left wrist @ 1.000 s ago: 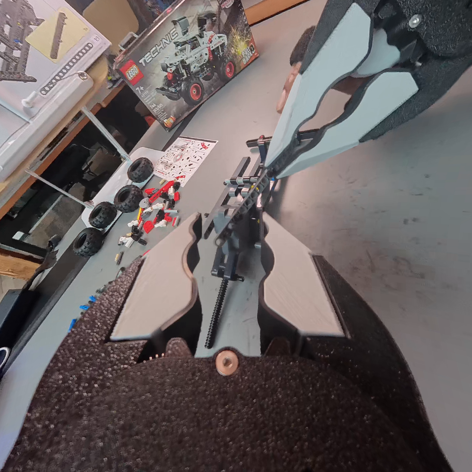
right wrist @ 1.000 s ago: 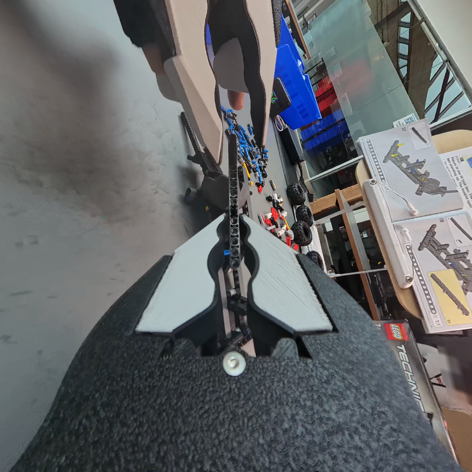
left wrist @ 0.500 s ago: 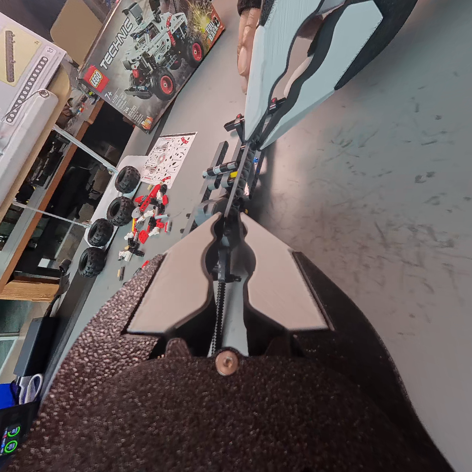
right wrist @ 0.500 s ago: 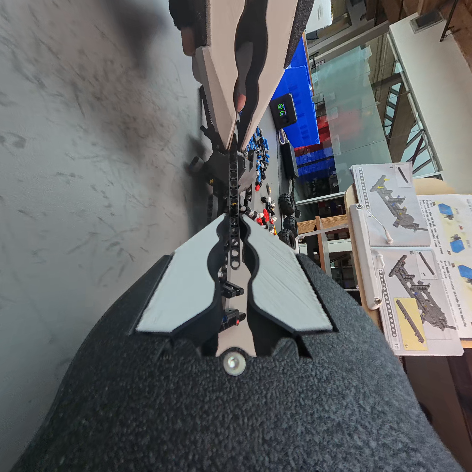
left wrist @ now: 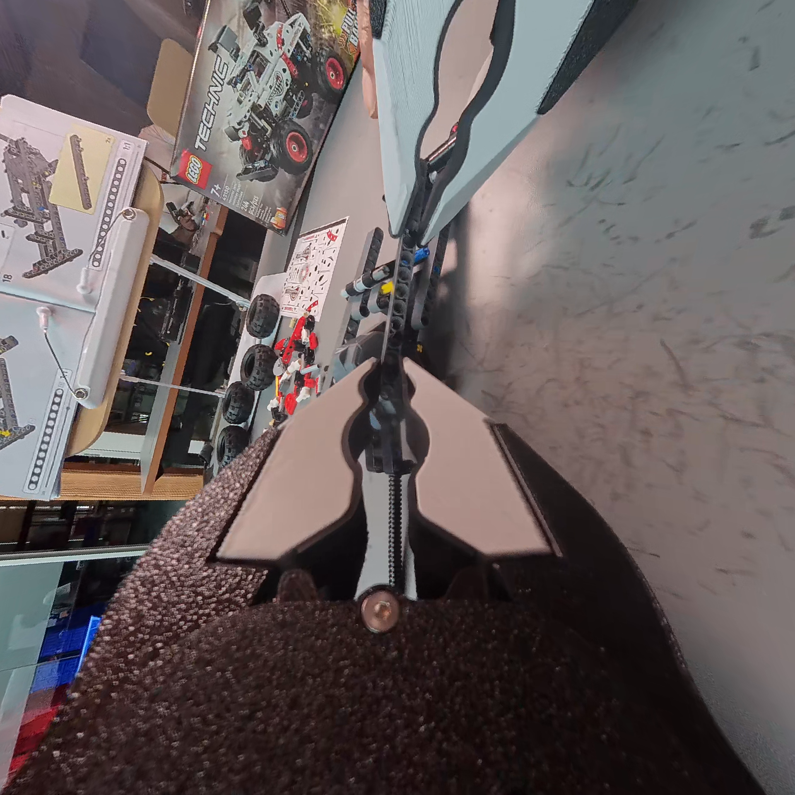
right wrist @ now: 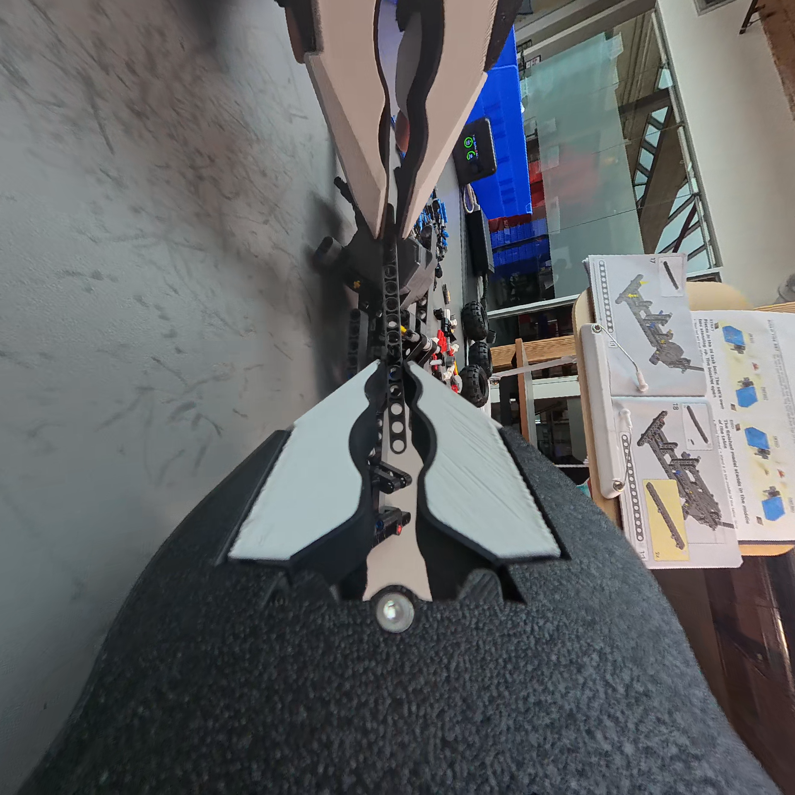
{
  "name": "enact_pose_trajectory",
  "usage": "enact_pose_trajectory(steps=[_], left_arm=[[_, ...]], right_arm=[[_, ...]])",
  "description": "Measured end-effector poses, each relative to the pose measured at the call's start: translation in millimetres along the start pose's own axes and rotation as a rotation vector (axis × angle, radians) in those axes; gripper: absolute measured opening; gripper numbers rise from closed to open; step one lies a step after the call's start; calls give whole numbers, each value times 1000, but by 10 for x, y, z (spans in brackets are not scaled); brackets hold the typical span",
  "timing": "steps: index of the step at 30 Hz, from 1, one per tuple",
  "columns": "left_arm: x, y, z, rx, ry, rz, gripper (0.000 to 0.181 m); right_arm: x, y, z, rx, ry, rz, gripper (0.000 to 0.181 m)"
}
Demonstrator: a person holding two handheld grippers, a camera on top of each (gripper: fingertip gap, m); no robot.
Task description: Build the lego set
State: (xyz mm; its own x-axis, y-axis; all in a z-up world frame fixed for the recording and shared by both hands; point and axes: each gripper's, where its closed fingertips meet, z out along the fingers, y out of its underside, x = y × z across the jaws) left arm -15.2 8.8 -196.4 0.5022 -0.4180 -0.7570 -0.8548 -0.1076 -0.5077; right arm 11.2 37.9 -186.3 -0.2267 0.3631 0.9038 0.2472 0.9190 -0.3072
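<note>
It looked like a workshop or lab space. A scuffed grey worktable (left wrist: 645, 344) carried loose plastic building parts, while an open printed instruction booklet (right wrist: 671, 408) was clipped to a pale wooden stand. Stacked blue plastic storage bins (right wrist: 503, 172) stood behind, beside tall glass partition panels (right wrist: 602, 172) and wooden shelving (left wrist: 129, 484).

Bare grey table (left wrist: 623, 344) lies open beside the chassis (left wrist: 378, 309); tyres (left wrist: 258, 365) and loose pieces (left wrist: 297, 370) crowd its other side.

The black beam (left wrist: 398, 301) has both ends hidden between fingers; small blue pieces (right wrist: 432, 215) blur together.
</note>
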Motion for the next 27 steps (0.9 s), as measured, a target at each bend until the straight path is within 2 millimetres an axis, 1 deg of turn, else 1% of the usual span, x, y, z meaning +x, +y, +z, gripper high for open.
enact_pose_trajectory(steps=[6, 11, 27], left_arm=[[-38, 31, -6, -16, -30, 12, 10], [-54, 65, -18, -29, -44, 28, 10], [-110, 75, -17, -30, -75, 38, 10]], right_arm=[[49, -29, 35, -23, 50, -10, 8], [17, -39, 78, -44, 58, -19, 7], [-5, 25, 158, -91, 82, 1, 7]])
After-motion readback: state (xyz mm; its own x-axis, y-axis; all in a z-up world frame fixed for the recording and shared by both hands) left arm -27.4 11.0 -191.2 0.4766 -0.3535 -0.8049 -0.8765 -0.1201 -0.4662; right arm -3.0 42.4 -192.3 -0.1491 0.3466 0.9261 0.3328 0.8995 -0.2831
